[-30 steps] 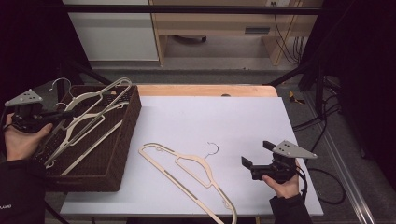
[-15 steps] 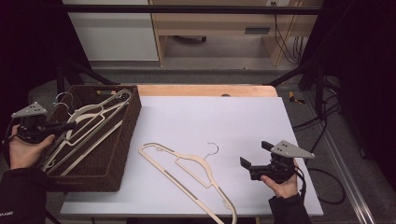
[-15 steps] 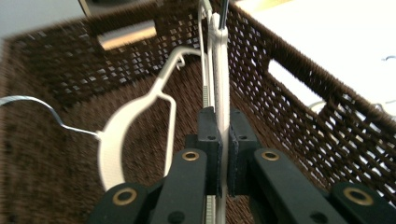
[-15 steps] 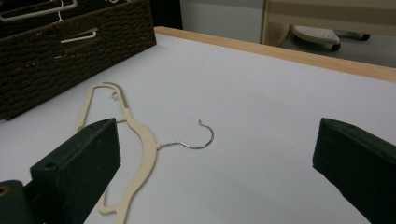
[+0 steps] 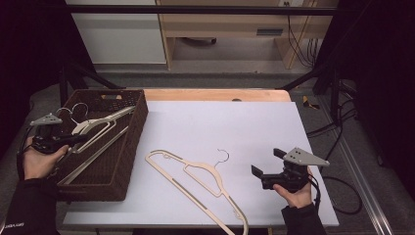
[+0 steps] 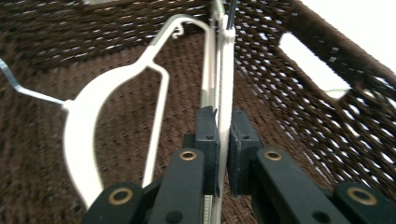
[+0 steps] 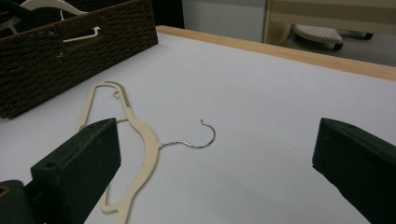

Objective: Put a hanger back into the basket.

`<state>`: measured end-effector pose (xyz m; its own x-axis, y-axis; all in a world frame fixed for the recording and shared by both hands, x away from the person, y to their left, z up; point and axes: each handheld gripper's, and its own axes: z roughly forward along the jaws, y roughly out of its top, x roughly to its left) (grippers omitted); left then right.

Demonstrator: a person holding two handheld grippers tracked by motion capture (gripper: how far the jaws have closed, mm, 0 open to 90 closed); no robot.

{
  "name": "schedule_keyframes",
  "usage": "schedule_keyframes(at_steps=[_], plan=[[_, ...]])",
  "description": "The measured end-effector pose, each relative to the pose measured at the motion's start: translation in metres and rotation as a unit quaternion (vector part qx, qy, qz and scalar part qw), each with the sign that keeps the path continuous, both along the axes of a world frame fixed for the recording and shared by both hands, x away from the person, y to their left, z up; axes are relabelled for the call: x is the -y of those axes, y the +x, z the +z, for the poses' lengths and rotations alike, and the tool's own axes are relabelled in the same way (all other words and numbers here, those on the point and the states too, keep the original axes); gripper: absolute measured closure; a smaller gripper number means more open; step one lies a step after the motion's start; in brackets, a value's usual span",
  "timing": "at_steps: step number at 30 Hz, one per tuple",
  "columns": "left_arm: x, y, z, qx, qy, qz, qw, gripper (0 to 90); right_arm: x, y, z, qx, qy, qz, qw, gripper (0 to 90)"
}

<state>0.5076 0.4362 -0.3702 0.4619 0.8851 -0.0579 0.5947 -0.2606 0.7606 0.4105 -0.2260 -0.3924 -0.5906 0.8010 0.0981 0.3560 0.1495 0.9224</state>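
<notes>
My left tool point(image 6: 223, 140) clamped a white hanger's bar point(image 6: 226, 84) inside the wicker basket point(image 5: 128, 142); my right tool point(image 5: 266, 164) stood apart.

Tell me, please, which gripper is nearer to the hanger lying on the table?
The right gripper: it hovers open just right of the hanger on the table, apart from it. The left gripper is over the basket, shut on a hanger in the basket.

in the left gripper view, the cream plastic hanger point(image 6: 79, 126) ran out of frame at the bottom, and its thin metal hook point(image 6: 18, 86) was cut by the left edge. in the high view, the beige hanger on the white table point(image 5: 195, 178) was clipped at the bottom edge. the dark woven basket point(image 5: 125, 161) hid the lower parts of the hangers inside.
</notes>
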Motion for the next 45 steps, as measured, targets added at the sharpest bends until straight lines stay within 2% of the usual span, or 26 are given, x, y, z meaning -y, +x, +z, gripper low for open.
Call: schedule_keyframes(at_steps=[7,11,14,18,24,26,28,35,39,41,44,45], plan=[[-0.001,0.007,-0.002,-0.005,0.034,0.056,0.9979,81.1,0.000,0.000,0.000,0.001,-0.002,-0.001,1.0000,1.5],[-0.002,0.010,-0.004,-0.011,0.045,0.071,0.9964,80.1,-0.001,0.000,0.000,-0.001,-0.001,0.000,1.0000,1.6],[-0.005,0.011,-0.005,-0.022,0.072,0.079,0.9941,79.3,-0.001,0.000,0.000,0.000,-0.001,0.000,1.0000,1.6],[-0.008,0.014,-0.009,-0.031,0.070,0.096,0.9925,78.8,-0.001,0.000,0.000,0.000,0.000,0.001,1.0000,1.6],[-0.012,0.020,-0.016,-0.060,0.086,0.128,0.9862,77.3,-0.001,0.000,0.000,0.001,0.000,0.002,1.0000,1.6],[-0.014,0.021,-0.019,-0.078,0.082,0.139,0.9838,76.6,-0.001,0.000,0.000,0.000,0.000,0.002,1.0000,1.7],[-0.016,0.022,-0.022,-0.091,0.092,0.146,0.9808,75.2,-0.001,0.000,0.000,0.000,0.000,0.001,1.0000,1.6],[-0.018,0.022,-0.024,-0.099,0.075,0.155,0.9801,72.0,-0.002,0.000,0.000,0.000,-0.002,0.003,1.0000,1.7],[-0.017,0.018,-0.020,-0.096,0.080,0.155,0.9801,67.1,-0.002,0.000,0.001,0.002,0.000,0.002,1.0000,1.7],[-0.017,0.015,-0.017,-0.092,0.079,0.152,0.9810,64.8,-0.001,-0.001,0.001,0.003,0.001,0.002,1.0000,1.7],[-0.018,0.008,-0.008,-0.072,0.064,0.143,0.9850,62.0,0.001,-0.001,0.001,0.004,-0.002,0.003,1.0000,1.7],[-0.016,0.004,-0.003,-0.059,0.063,0.141,0.9863,61.3,0.001,-0.001,0.002,0.004,-0.001,0.002,1.0000,1.7]])
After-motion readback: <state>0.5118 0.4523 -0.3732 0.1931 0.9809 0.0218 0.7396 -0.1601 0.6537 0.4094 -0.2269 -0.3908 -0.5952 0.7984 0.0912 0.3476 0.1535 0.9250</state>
